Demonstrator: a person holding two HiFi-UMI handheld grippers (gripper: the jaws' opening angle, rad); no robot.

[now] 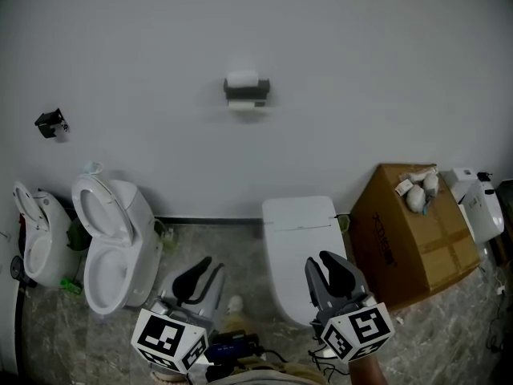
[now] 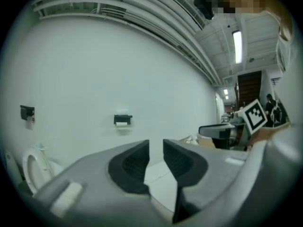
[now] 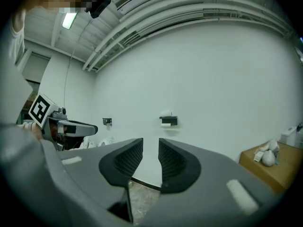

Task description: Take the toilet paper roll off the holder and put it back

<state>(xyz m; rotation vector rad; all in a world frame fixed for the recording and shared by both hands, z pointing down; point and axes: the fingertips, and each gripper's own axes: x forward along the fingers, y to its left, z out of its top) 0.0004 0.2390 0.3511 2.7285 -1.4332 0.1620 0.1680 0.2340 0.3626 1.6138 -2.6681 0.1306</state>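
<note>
Parted and empty, the left claw [image 1: 210, 269] and right claw [image 1: 321, 263] face a toilet [image 1: 300, 239] and a cardboard box [image 1: 409, 239], with the holder [image 1: 246, 91] on the far wall [image 1: 361, 70].

Right gripper [image 3: 150, 150], jaws apart, faces the wall-mounted holder [image 3: 169, 121].

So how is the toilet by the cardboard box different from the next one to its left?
The box-side toilet has its lid shut; the middle toilet has its lid up, bowl showing. The box-side toilet is boxy and flat-topped; the middle toilet is rounded. Both are white.
</note>
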